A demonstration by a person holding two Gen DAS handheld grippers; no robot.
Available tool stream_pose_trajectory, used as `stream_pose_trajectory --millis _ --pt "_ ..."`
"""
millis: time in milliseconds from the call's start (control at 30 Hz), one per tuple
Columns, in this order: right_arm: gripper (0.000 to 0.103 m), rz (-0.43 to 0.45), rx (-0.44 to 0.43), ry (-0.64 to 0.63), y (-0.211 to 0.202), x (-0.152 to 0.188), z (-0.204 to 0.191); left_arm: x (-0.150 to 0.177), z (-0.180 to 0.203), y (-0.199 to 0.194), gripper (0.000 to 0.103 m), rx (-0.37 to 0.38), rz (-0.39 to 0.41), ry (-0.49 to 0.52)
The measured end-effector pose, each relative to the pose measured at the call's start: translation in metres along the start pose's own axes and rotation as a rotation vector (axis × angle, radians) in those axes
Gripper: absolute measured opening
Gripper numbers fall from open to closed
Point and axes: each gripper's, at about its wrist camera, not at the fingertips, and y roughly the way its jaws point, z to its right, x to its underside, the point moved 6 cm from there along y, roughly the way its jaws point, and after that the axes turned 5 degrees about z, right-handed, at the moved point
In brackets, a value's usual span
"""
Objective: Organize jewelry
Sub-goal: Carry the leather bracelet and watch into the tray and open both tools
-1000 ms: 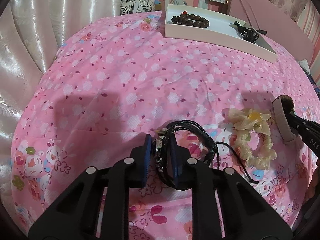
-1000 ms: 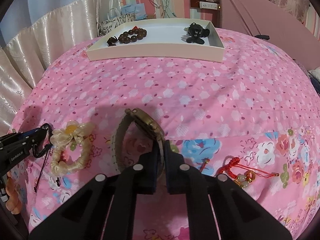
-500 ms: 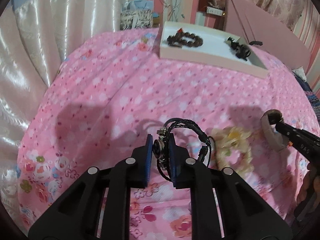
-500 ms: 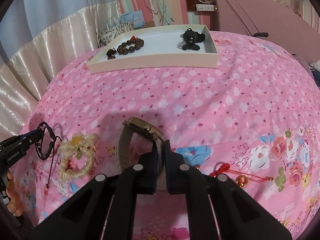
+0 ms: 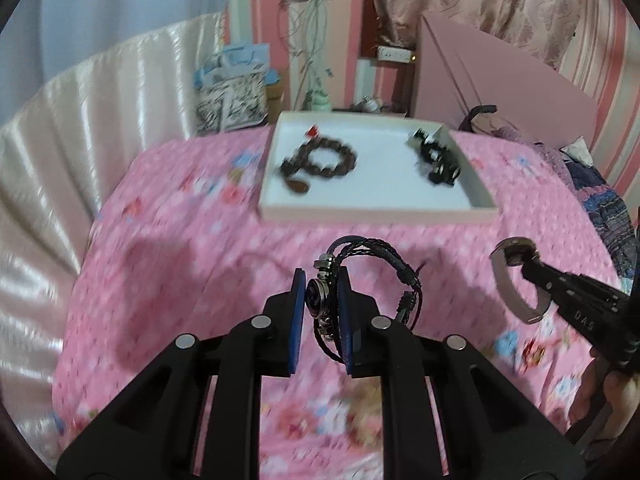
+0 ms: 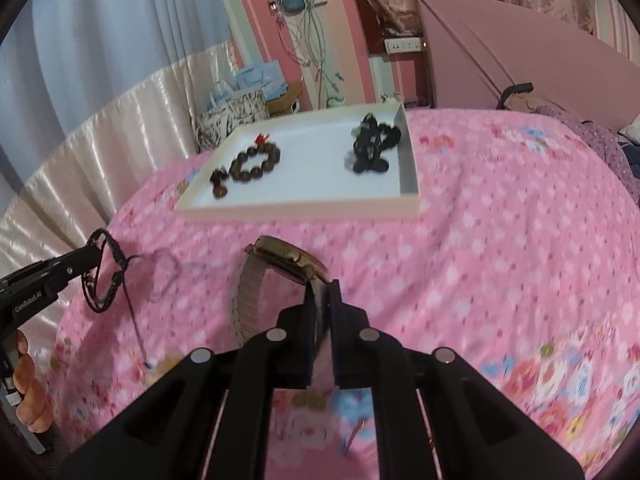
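My left gripper (image 5: 322, 292) is shut on a black braided bracelet (image 5: 372, 254) with a metal charm, held above the pink bedspread. My right gripper (image 6: 322, 300) is shut on the strap of a gold-faced wristwatch (image 6: 280, 260), also lifted. Each shows in the other's view: the watch (image 5: 514, 280) at right, the bracelet (image 6: 106, 276) at left. Ahead lies a white tray (image 5: 380, 212), which also shows in the right wrist view (image 6: 304, 210). It holds a brown bead bracelet (image 5: 320, 162) and a black item (image 5: 436, 158).
The flowered pink bedspread (image 6: 500, 240) covers the bed. A satin curtain (image 5: 60, 140) hangs at left. A patterned gift bag (image 5: 232, 100) and cables stand behind the tray. A pink headboard panel (image 6: 520, 48) is at the back right.
Both grippers have risen and moved forward toward the tray, carrying the bracelet and the watch. The cream flower scrunchie and red charm have dropped out of clear view.
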Motion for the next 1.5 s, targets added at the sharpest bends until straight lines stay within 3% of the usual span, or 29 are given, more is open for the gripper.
stream_pose_trajectory --millis 267,633,967,1133,1500 --pt "0.006 0.018 0.037 0.006 0.033 -0.054 0.006 -0.071 0.025 0.038 0.014 0.060 0.029 0.013" --pt "0.006 0.023 0.064 0.010 0.094 -0.110 0.005 -0.112 0.024 0.120 0.014 0.078 -0.005 -0.037" --pt "0.006 -0.088 0.059 0.034 0.165 -0.085 0.006 -0.079 0.008 0.187 0.014 0.040 -0.114 -0.055" --pt "0.006 -0.108 0.054 0.023 0.177 -0.075 -0.002 -0.078 -0.008 0.196 0.014 -0.020 -0.101 -0.036" --pt "0.006 -0.129 0.021 0.031 0.189 -0.071 -0.026 -0.057 -0.036 0.211 0.014 -0.086 -0.169 -0.034"
